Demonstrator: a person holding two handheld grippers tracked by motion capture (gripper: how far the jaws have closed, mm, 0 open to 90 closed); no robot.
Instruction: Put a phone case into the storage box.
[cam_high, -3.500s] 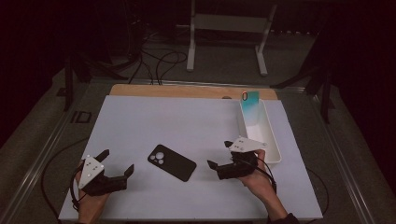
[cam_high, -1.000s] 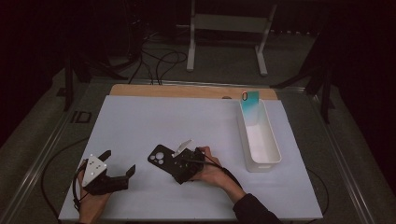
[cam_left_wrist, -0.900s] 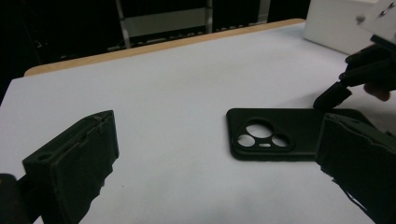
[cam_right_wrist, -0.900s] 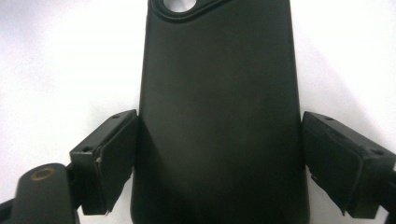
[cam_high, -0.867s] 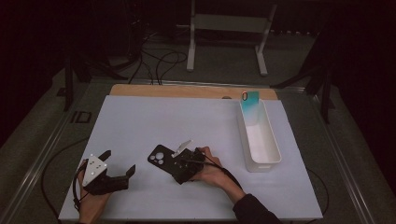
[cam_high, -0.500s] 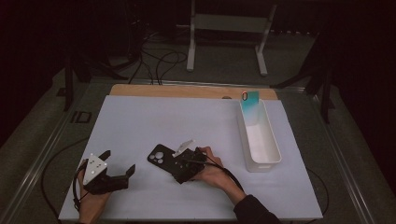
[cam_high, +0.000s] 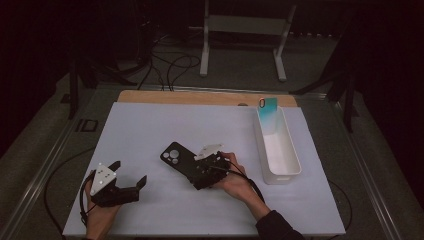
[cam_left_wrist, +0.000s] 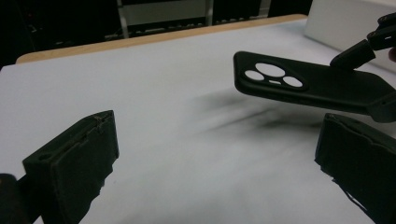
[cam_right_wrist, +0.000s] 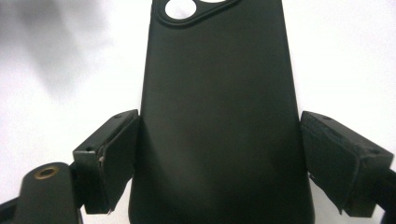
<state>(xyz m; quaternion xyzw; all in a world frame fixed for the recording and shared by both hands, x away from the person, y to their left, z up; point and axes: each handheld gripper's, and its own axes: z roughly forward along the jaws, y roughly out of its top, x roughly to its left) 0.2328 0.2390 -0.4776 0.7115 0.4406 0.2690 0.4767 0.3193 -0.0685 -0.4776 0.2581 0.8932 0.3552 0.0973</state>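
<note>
A black phone case (cam_high: 176, 155) with camera cut-outs lies back up near the middle of the white table top (cam_high: 210, 125). My right gripper (cam_high: 196, 173) is shut on its near end, one jaw pressed on each long side. In the right gripper view the case (cam_right_wrist: 219, 93) runs up between the two pads of my right gripper (cam_right_wrist: 219, 158). In the left gripper view the case (cam_left_wrist: 317, 86) hovers slightly above the table with a shadow under it. My left gripper (cam_high: 129, 173) rests open at the front left, apart from the case, and my left gripper (cam_left_wrist: 215, 158) holds nothing.
A long white tray (cam_high: 290, 155) stands at the right of the table, with a teal phone case (cam_high: 268, 112) upright at its far end. A wooden strip (cam_high: 200, 97) runs along the table's far edge. Cables and a metal stand lie on the floor beyond.
My right gripper has moved left from beside the tray to the black phone case and shut on it. Over the last second it barely shifts. The left gripper stays put.
</note>
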